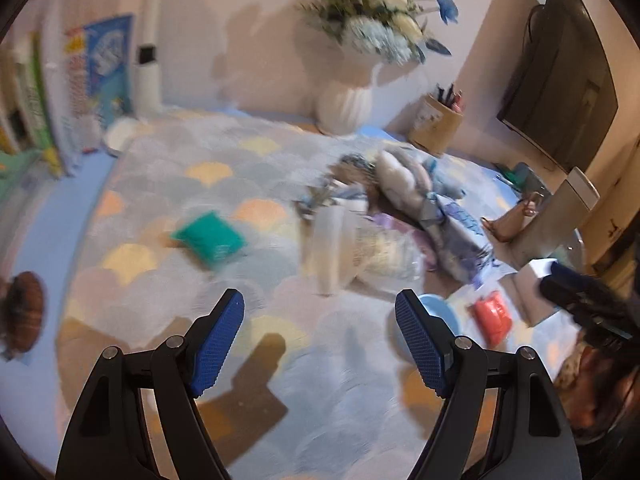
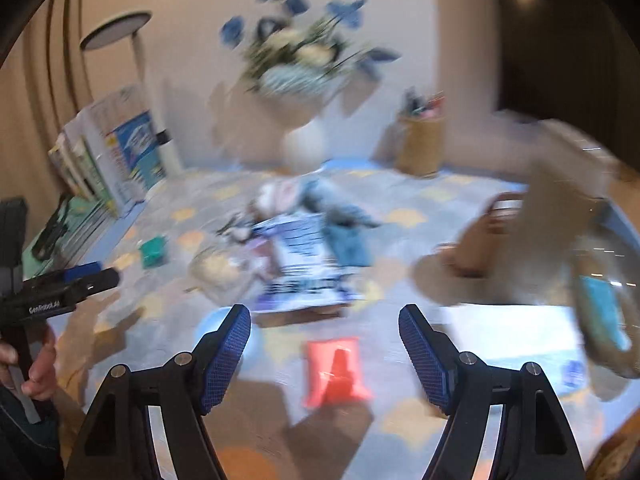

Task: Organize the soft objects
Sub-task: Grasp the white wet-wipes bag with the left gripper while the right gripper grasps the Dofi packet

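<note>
Both views are motion-blurred. A green soft bag (image 1: 209, 239) lies on the patterned mat (image 1: 224, 312), ahead and left of my open, empty left gripper (image 1: 319, 314); it shows small in the right wrist view (image 2: 153, 252). A red soft bag (image 2: 335, 370) lies just ahead between the fingers of my open, empty right gripper (image 2: 325, 330); it also shows in the left wrist view (image 1: 491, 317). A heap of grey-blue plush and cloth (image 1: 416, 196) with a clear packet (image 1: 384, 256) sits mid-table, also in the right wrist view (image 2: 308, 248).
A white vase of blue flowers (image 1: 344, 108), a pen holder (image 1: 438, 124), books (image 1: 92, 80) and a lamp stand at the back. A light blue bowl (image 1: 440, 316) and white box (image 2: 508, 340) lie near the grippers. A monitor (image 1: 560, 72) is at right.
</note>
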